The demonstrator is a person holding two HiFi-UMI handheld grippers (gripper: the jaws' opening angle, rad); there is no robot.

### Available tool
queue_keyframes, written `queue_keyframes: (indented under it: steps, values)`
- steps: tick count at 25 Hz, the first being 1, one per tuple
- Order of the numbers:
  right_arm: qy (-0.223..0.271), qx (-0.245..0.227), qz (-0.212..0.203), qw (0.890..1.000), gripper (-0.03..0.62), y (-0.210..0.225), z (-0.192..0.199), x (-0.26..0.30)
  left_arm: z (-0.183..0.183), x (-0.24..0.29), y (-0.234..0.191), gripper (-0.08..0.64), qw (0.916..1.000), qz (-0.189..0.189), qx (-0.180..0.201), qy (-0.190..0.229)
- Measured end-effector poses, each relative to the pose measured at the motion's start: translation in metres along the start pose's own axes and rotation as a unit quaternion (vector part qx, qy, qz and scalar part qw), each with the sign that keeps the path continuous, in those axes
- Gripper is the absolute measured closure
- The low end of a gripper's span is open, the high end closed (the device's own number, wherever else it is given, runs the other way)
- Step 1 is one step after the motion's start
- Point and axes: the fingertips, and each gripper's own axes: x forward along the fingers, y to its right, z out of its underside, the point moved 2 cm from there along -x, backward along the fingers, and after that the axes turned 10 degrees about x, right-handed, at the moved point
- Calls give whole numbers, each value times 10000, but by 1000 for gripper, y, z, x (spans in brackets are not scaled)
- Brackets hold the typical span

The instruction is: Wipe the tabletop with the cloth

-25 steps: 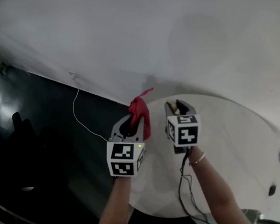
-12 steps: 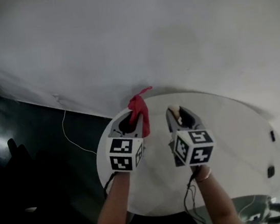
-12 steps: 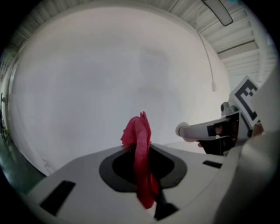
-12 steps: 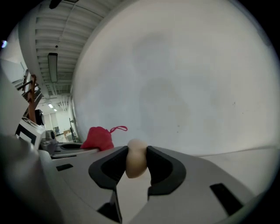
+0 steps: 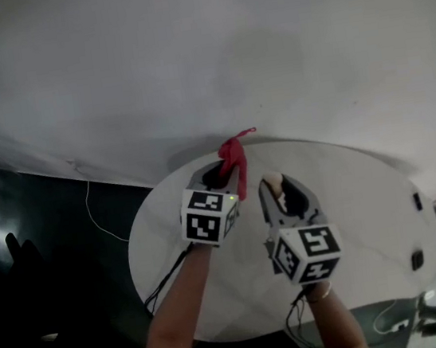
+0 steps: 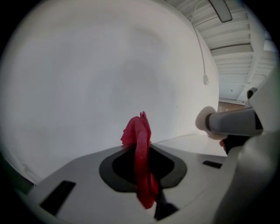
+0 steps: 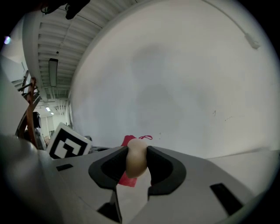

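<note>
Step in hand: carrying the cloth to the work surface; wiping has not begun.

The left gripper is clamped on the red cloth, which stands bunched in a narrow fold between the jaws. It is held above the far edge of the round table and appears clear of the tabletop.

The right gripper hangs over the middle of the table, nearer the person than the cloth. Its jaws pinch a pale rounded object, possibly an egg; the view does not settle it.

Next move calls for lowering the cloth until it presses on the table, then sweeping across, with the right gripper kept aside.

Containers: none in view.
</note>
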Motion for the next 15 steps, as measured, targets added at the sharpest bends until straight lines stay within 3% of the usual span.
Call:
queue_keyframes:
  steps: [7,15]
  values:
    - [137,150,367,9991,465,51,-4,-10,-8,101,40,502,9969,598,202,-467]
    - [122,260,455,9986,465,65,2,3,36,152,32,502,9865,479,501,-1485]
